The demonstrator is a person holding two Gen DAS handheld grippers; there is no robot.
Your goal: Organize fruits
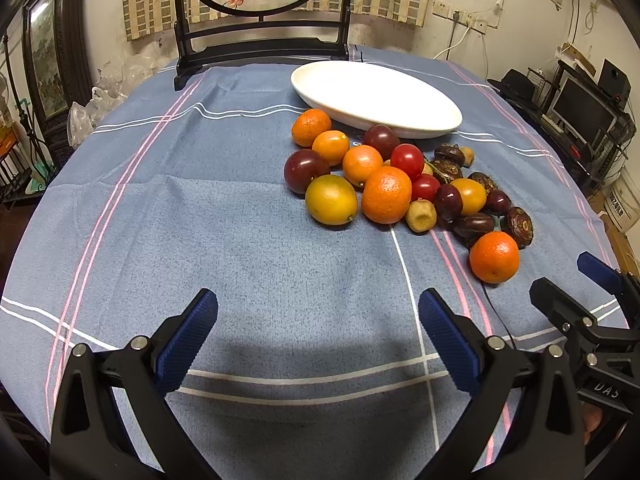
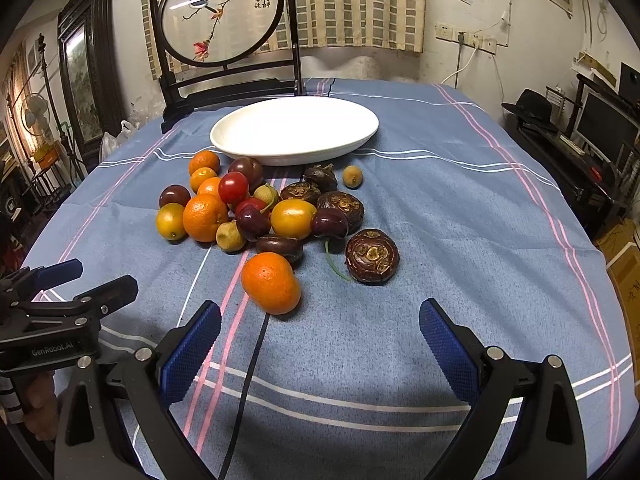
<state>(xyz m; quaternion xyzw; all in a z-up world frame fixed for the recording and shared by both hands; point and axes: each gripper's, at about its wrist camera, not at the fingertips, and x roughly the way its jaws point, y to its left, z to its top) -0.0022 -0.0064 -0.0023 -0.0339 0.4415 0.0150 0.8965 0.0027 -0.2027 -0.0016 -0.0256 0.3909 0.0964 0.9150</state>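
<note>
Both your left gripper (image 1: 318,316) and right gripper (image 2: 320,326) gaped wide, empty. The nearest round orange mandarin (image 2: 271,282) lay before the empty white oval ceramic dish (image 2: 294,130); straddling it squarely looked wisest.

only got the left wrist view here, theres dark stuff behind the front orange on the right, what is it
Observer: In the right wrist view those are brown water chestnuts; the biggest water chestnut lies flat to the right of the front orange, apart from it.
Operator: any stems i could snag
Observer: Yes, a dark cherry trails a green stem toward the camera, between that orange and the chestnut.
Operator: is the right gripper holding anything
Observer: No, the right gripper is open over the blue cloth, just short of the orange. The white plate holds nothing.
</note>
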